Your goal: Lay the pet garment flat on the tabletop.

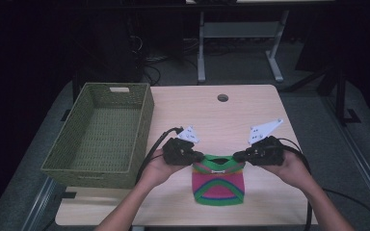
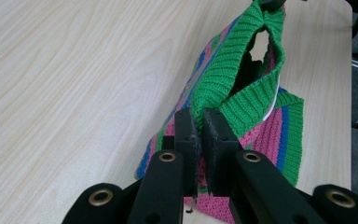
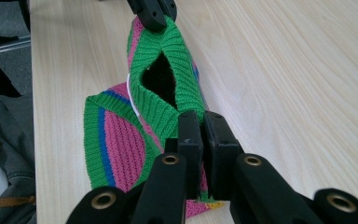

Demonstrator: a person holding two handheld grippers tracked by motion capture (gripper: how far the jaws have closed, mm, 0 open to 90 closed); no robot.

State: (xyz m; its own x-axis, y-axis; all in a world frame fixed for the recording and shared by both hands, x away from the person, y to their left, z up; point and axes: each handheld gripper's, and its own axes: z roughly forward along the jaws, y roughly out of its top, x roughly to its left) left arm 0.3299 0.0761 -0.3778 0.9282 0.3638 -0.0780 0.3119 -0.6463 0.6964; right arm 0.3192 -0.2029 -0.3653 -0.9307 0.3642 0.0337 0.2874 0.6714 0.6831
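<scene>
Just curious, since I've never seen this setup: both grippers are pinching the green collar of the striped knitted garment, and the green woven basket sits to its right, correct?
Not quite. The green woven basket sits to the left of the striped knitted garment, as the high view shows. Both the left gripper and the right gripper do pinch its green collar.

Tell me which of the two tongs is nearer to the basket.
The left tongs; they grip the knitted garment on the side toward the green basket.

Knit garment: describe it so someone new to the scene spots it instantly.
Start at the wooden table; a green basket sits at its left edge. To the basket's right, at the near edge, lies the knit garment, between the left gripper and right gripper. Nothing else has pink, green and blue stripes.
</scene>
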